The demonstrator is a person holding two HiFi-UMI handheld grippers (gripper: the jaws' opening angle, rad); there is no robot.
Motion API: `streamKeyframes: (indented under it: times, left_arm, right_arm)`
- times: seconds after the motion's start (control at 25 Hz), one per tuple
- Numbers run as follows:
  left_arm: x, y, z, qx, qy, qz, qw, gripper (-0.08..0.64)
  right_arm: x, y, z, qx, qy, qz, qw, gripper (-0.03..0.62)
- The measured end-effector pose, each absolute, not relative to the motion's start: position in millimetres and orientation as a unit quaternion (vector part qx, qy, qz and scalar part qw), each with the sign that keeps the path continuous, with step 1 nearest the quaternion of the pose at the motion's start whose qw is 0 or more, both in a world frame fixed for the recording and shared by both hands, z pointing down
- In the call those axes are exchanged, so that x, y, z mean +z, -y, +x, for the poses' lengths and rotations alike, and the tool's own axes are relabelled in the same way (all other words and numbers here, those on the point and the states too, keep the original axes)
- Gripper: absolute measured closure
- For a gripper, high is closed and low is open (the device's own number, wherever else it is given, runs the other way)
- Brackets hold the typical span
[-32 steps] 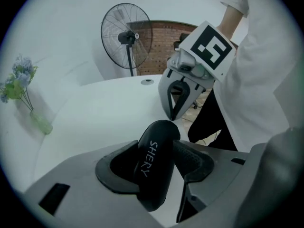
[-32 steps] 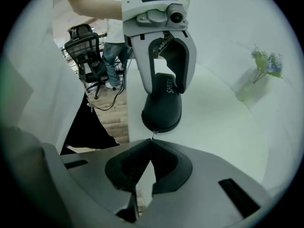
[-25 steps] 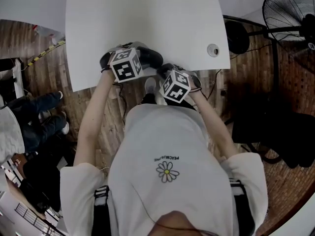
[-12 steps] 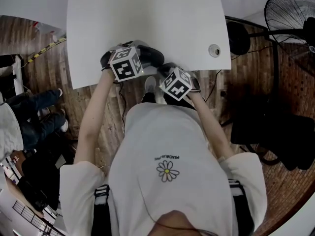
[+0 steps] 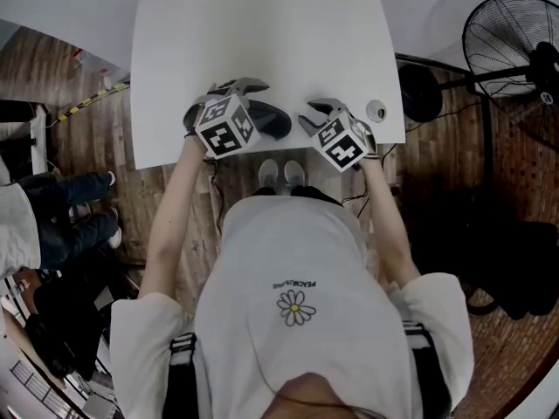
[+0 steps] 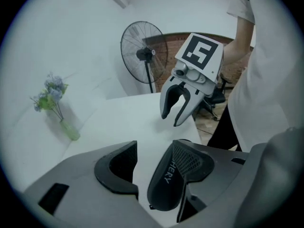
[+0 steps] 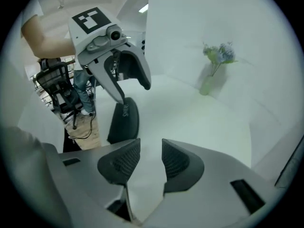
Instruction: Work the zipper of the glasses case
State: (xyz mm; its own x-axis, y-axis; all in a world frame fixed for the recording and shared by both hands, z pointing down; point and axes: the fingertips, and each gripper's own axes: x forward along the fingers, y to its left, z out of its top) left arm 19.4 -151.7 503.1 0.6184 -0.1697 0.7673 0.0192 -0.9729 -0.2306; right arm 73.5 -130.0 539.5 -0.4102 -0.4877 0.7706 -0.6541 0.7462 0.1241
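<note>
Glasses case (image 6: 164, 184): dark, oval, with pale lettering on its side. It lies on the white desk (image 5: 262, 33) at the near edge, about midway along it. We cannot tell how far its zipper is run.

Left gripper (image 6: 153, 151): jaws stand well apart. The case sits between them, against the right-hand jaw as that gripper's own view shows it, and bare desk shows between the case and the other jaw. We see no press from both sides, so we record it as spread around the case, not clamped on it. In the right gripper view, one left jaw tip comes down onto the top of the case and the other curves clear above it.

Right gripper (image 7: 151, 148): jaws have just been opening. They stand apart with only bare desk between them, nothing held. In the head view it sits toward the near right corner, apart from the case and close to a round cable hole (image 5: 376, 110).

A small vase of flowers (image 7: 216, 63) stands toward the far edge. A pedestal fan (image 5: 511, 37) stands on the floor beyond the right edge.
</note>
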Motion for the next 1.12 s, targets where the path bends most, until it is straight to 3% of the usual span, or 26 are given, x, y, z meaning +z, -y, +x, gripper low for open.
streamKeyframes:
  times: [0.16, 0.36, 0.48, 0.76, 1.12]
  left_arm:
    - [456, 179, 27, -0.385, -0.115, -0.907, 0.127, 0.323]
    - [367, 207, 30, -0.237, -0.233, -0.941, 0.062, 0.474]
    - [310, 215, 23, -0.151, -0.303, -0.937, 0.089, 0.519]
    - [254, 199, -11, 0.031, -0.444, -0.894, 0.039, 0.543]
    - [253, 188, -48, 0.040, -0.525, -0.847, 0.079, 0.545]
  right_arm:
    - [482, 175, 84, 0.042, 0.835, 0.405, 0.371, 0.457]
    - [386, 211, 91, -0.022, 0.832, 0.502, 0.234, 0.499]
    - [342, 214, 94, -0.050, 0.827, 0.536, 0.161, 0.534]
    - [281, 196, 95, -0.040, 0.825, 0.563, -0.011, 0.583]
    - [268, 190, 94, -0.076, 0.815, 0.574, -0.006, 0.584]
